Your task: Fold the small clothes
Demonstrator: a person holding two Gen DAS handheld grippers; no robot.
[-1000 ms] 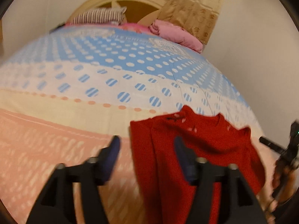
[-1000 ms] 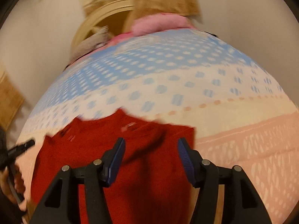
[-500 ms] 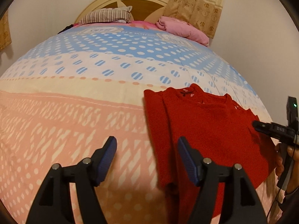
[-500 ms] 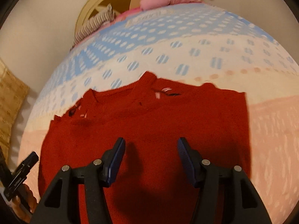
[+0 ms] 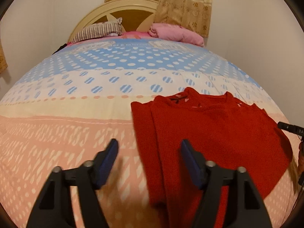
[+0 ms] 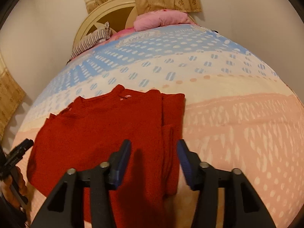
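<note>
Red sweater (image 5: 214, 133) lies on the bed (image 5: 76, 133). Both tongs (image 5: 149, 156) (image 6: 153, 157), just closing, are apart and empty; they might pinch only one layer.

Red sweater (image 5: 218, 133); blue-dotted, pink-dashed bedspread (image 5: 76, 133); striped pillow (image 5: 98, 31)

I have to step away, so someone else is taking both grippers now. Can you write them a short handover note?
Left gripper: open, nothing held, jaws just been closing, over the left edge of the red sweater.
Right gripper: open, empty, jaws also just closing, above the sweater's folded side.
Sweater lies flat on the bedspread, neck toward the headboard.
Done: one side folded in lengthwise.
Left: the remaining folds.
</note>
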